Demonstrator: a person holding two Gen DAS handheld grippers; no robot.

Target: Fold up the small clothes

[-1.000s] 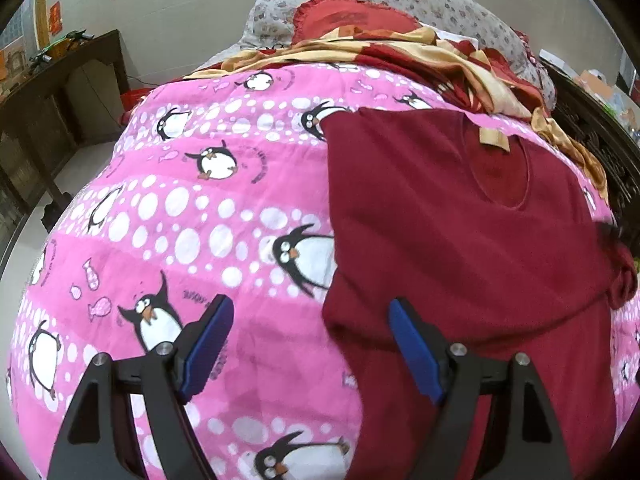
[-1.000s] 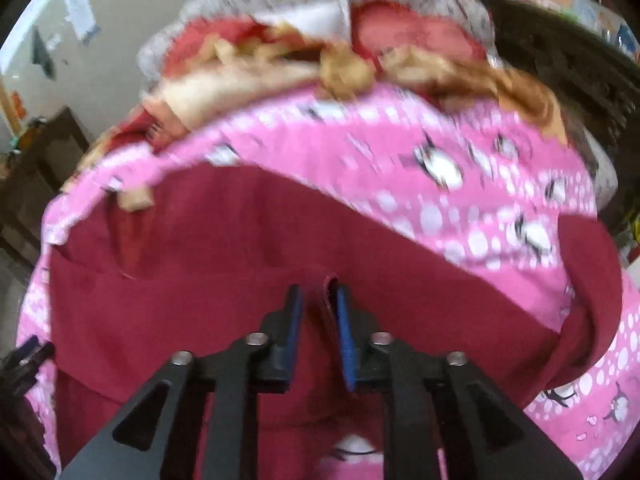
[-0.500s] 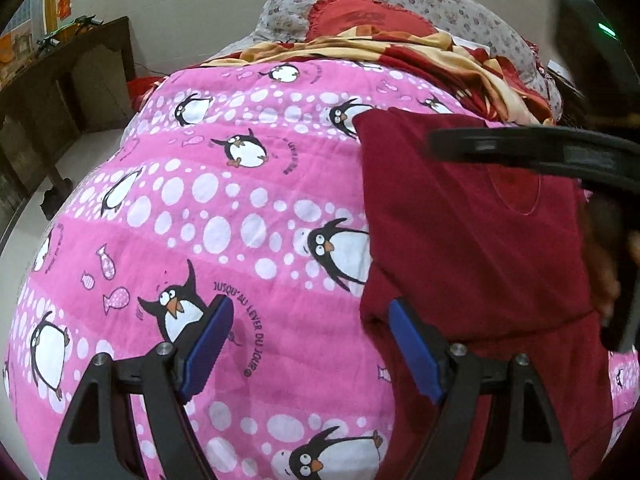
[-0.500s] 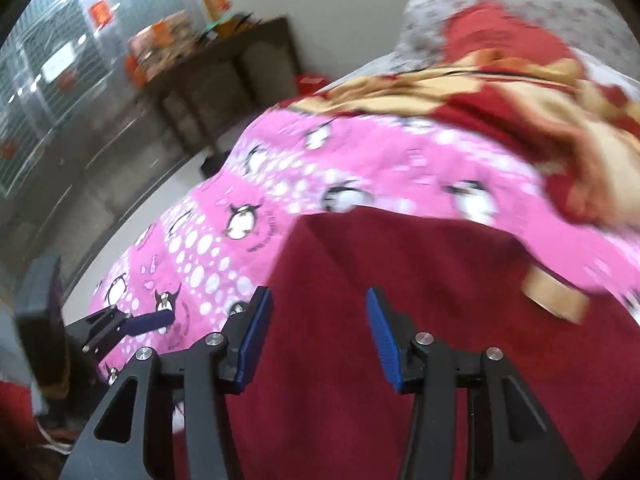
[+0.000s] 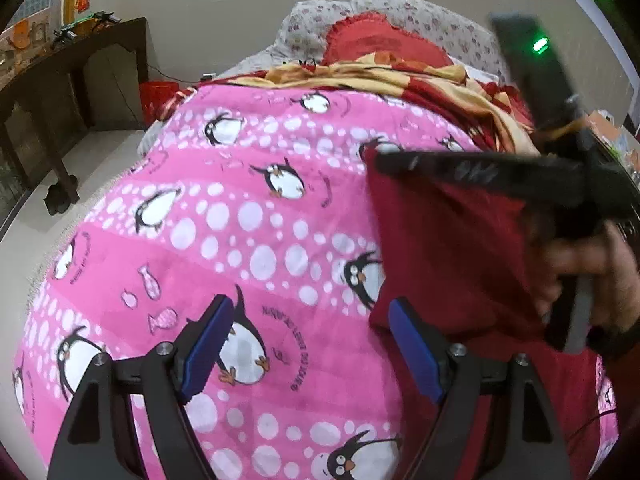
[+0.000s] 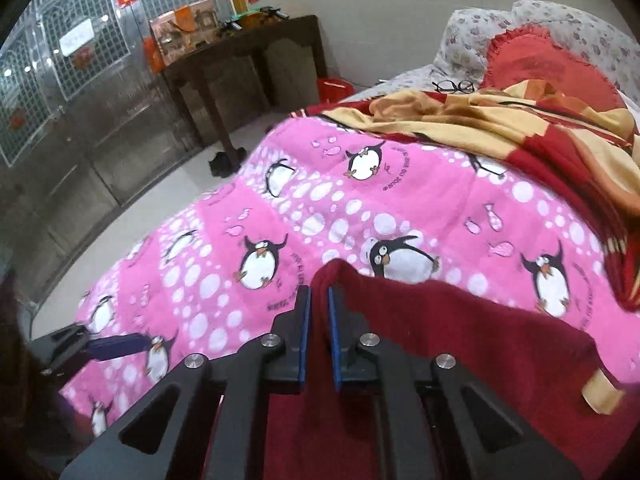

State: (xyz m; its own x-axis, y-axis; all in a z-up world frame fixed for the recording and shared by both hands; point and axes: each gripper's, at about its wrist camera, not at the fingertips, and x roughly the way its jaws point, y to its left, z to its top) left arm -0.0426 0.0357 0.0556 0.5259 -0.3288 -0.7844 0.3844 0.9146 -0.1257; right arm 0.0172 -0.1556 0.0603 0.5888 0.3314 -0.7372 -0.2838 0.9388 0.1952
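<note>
A dark red shirt (image 5: 452, 256) lies on the pink penguin blanket (image 5: 240, 240) at the right. My right gripper (image 6: 318, 312) is shut on the shirt's far left corner (image 6: 332, 276) and holds it lifted off the blanket. The shirt (image 6: 460, 328) hangs from the jaws to the right, its tan neck label (image 6: 602, 394) showing. In the left wrist view the right gripper (image 5: 384, 162) reaches in from the right over the shirt. My left gripper (image 5: 308, 344) is open and empty, low over the blanket at the shirt's near left edge.
A red and yellow blanket (image 6: 540, 128) and pillows (image 5: 384, 36) lie at the bed's head. Glasses (image 6: 454, 87) rest near the pillows. A dark wooden table (image 6: 240, 52) stands left of the bed, with floor between.
My right gripper let go of the shirt's middle, swung left across it, and has shut on its far left corner and lifted it. My left gripper stayed open.
</note>
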